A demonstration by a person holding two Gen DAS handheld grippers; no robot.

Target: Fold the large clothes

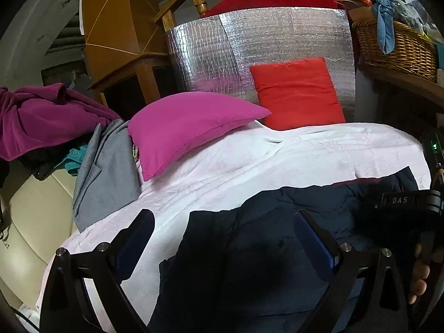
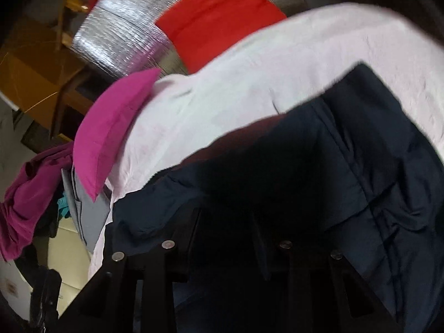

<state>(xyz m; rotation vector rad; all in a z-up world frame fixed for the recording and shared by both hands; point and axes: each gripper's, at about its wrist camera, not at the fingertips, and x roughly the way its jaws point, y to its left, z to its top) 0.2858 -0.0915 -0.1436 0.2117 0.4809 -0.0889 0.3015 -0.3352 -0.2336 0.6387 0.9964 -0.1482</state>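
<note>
**Navy padded jacket on pale bed cover**

A pale pink bed cover (image 1: 277, 155) spans the bed. A magenta pillow (image 1: 188, 127) and a red cushion (image 1: 297, 94) rest at its far end, against a silver foil panel (image 1: 249, 44). A wicker basket (image 1: 396, 47) sits on a shelf at right. The navy padded jacket (image 1: 249, 249) lies on the near part of the cover.

The left gripper (image 1: 224, 238) stands wide apart above the jacket, holding nothing. The right gripper (image 2: 224, 238) is over the jacket; its fingertips are lost in shadow, so its state cannot be determined.

jacket (image 1: 249, 249): navy | blanket (image 1: 305, 152): pale pink | pillow (image 1: 188, 127): magenta | cushion (image 1: 297, 94): red
</note>
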